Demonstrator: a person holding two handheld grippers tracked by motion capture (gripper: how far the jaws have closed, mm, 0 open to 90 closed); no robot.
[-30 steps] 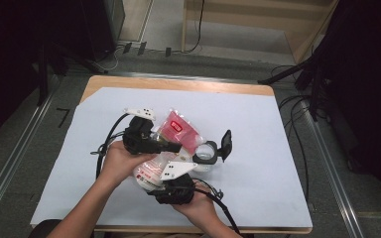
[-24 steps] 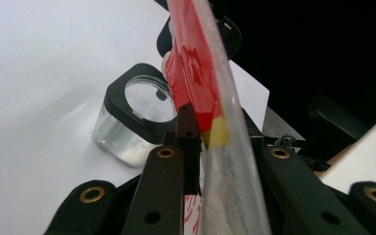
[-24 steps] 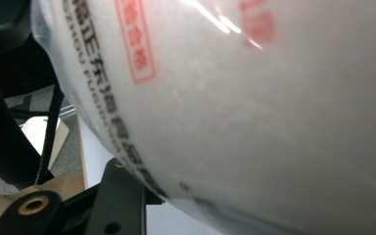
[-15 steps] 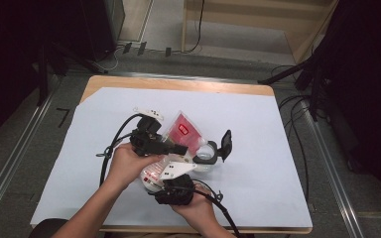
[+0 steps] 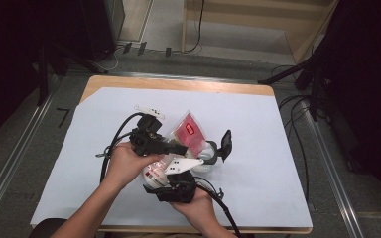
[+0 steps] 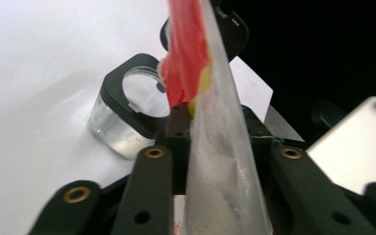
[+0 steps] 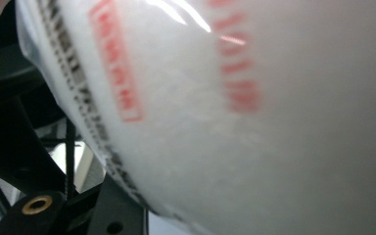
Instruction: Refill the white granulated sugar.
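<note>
The left gripper (image 5: pixel 171 147) reaches in from the left of the clear jar (image 5: pixel 207 154) and pinches the plastic bag (image 5: pixel 188 130) of white powder; its jaws have just been closing a little, with the bag between them. In the left gripper view the bag (image 6: pixel 215 161) stands edge-on between the jaws, its red label end above the open jar (image 6: pixel 127 115). Just near of the jar, the right gripper (image 5: pixel 171 176) clamps the bag's lower end (image 7: pixel 235 122). The jar's black lid (image 5: pixel 225 144) stands flipped open on its right, all on the white sheet (image 5: pixel 268 148).
</note>
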